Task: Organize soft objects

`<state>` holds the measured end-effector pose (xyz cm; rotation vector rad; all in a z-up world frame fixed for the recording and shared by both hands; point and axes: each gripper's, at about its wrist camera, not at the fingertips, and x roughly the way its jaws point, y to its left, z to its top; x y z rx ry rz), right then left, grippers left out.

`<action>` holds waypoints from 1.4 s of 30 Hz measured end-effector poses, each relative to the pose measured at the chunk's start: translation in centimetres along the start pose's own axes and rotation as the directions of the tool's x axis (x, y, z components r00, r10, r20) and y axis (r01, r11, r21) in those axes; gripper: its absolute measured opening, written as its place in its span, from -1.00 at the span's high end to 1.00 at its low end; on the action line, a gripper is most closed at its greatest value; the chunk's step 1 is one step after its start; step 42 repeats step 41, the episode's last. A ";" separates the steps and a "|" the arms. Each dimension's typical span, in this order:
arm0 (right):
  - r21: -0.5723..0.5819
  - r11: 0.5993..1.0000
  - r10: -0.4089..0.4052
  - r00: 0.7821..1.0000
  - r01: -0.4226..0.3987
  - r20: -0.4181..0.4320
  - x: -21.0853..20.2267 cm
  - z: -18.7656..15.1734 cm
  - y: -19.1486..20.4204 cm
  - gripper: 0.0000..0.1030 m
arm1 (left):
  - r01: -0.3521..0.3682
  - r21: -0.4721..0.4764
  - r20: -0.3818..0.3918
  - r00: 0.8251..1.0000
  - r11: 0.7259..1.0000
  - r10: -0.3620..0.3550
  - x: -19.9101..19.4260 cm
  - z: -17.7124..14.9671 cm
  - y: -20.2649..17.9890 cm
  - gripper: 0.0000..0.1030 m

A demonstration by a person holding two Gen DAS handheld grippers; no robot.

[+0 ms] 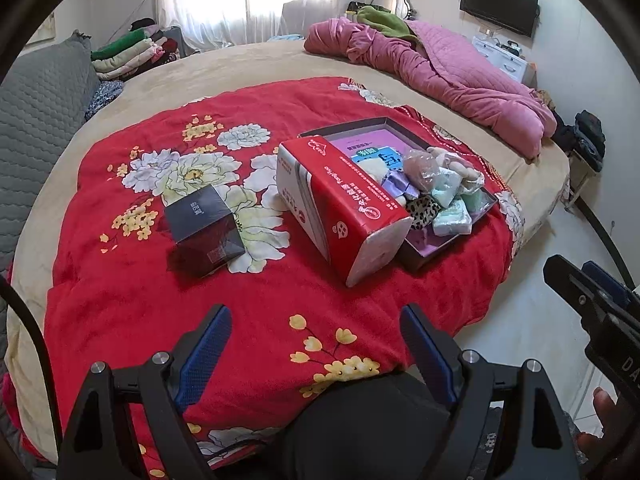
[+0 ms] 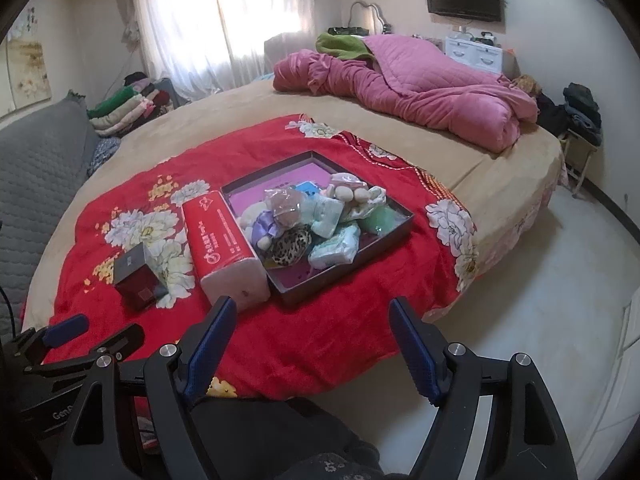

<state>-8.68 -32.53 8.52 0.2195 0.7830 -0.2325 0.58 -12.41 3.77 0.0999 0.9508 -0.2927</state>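
A dark shallow tray [image 2: 396,227] [image 1: 416,258] sits on the red floral blanket [image 1: 120,296] [image 2: 280,340]. It holds a pile of soft items [image 2: 316,222] [image 1: 436,190]: pale green and blue packs, a leopard-print piece, a purple piece, a bagged plush. A red tissue pack [image 1: 340,204] [image 2: 224,244] lies against the tray's left side. A small dark box [image 1: 204,228] [image 2: 136,280] sits left of it. My left gripper [image 1: 316,320] is open and empty above the blanket's near edge. My right gripper [image 2: 310,312] is open and empty, just short of the tissue pack.
The bed [image 2: 440,160] carries a crumpled pink quilt [image 2: 420,88] at the far side. A grey sofa [image 1: 36,120] and stacked folded clothes [image 1: 128,52] are at the left. Bare floor [image 2: 540,300] lies to the right. The right gripper shows in the left wrist view [image 1: 592,300].
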 end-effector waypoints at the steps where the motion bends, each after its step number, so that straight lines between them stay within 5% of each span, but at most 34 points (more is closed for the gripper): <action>1: -0.001 1.000 0.000 1.000 0.000 -0.001 0.0 0.0 0.0 -0.54 | -0.001 0.001 0.003 1.000 1.000 0.001 0.0 -0.1 -0.1 -0.66; 42: -0.013 1.000 0.018 0.999 -0.019 -0.038 1.2 -0.8 0.2 -0.54 | -0.003 -0.005 -0.032 0.999 1.000 0.003 1.4 -0.8 0.2 -0.66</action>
